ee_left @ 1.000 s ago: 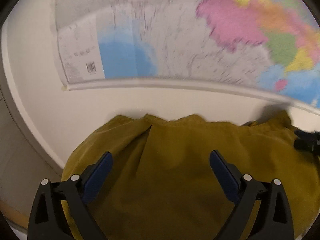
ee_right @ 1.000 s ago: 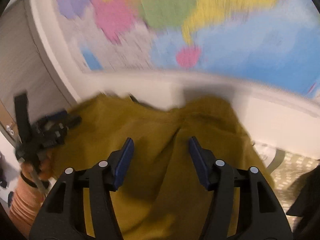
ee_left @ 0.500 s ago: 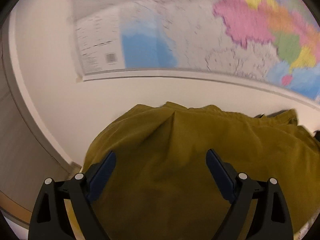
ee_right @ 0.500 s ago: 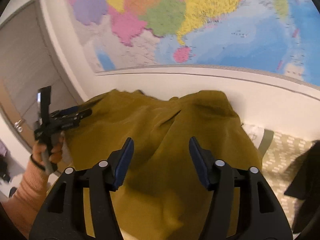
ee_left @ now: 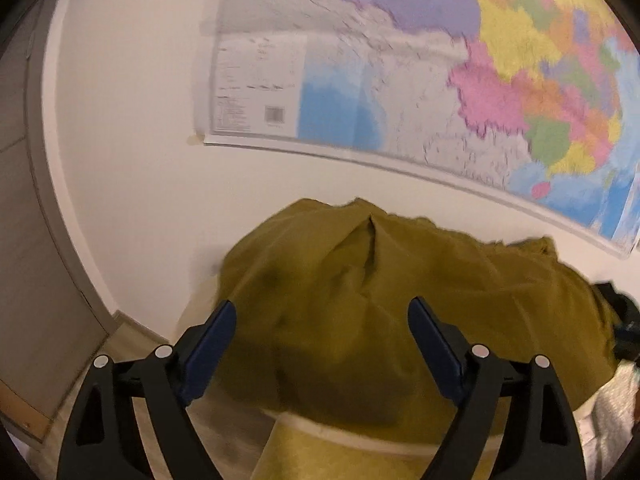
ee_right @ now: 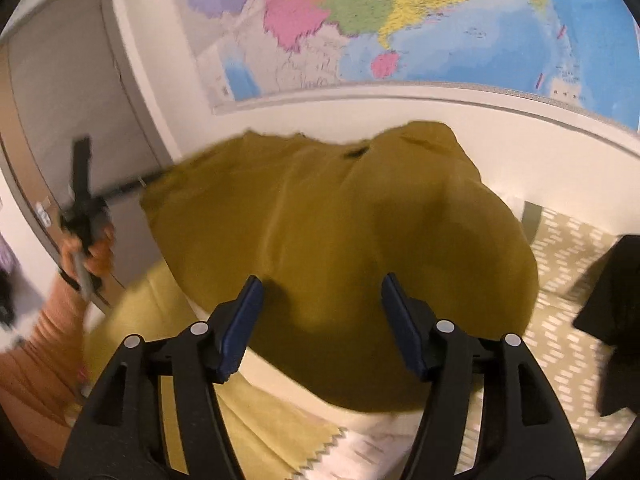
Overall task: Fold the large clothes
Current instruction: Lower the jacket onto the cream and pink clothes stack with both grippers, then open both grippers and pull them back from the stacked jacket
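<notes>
A large mustard-olive garment [ee_left: 360,312] lies in a rumpled mound on the bed against the wall, also filling the middle of the right wrist view [ee_right: 340,220]. My left gripper [ee_left: 322,322] hovers at its near edge, jaws wide and closing, pads not pressing the cloth. My right gripper [ee_right: 322,306] hangs over the garment's near side, jaws opening, with cloth showing in the gap but not pinched. In the right wrist view, a hand in an orange sleeve holds the left gripper [ee_right: 84,200] to the left of the garment. The right gripper [ee_left: 624,316] shows dark at the left view's right edge.
A coloured wall map [ee_left: 440,92] hangs behind the bed. A grey door [ee_right: 68,92] stands to the left. A patterned bedcover [ee_right: 568,256] lies to the right with a black garment [ee_right: 616,320] on it. A yellow-green cloth with a zigzag edge [ee_right: 280,428] covers the near side.
The garment has dropped from a spread sheet into a mound. Both grippers have drawn back from it, so the bed's near edge now shows. The right jaws have widened a little.
</notes>
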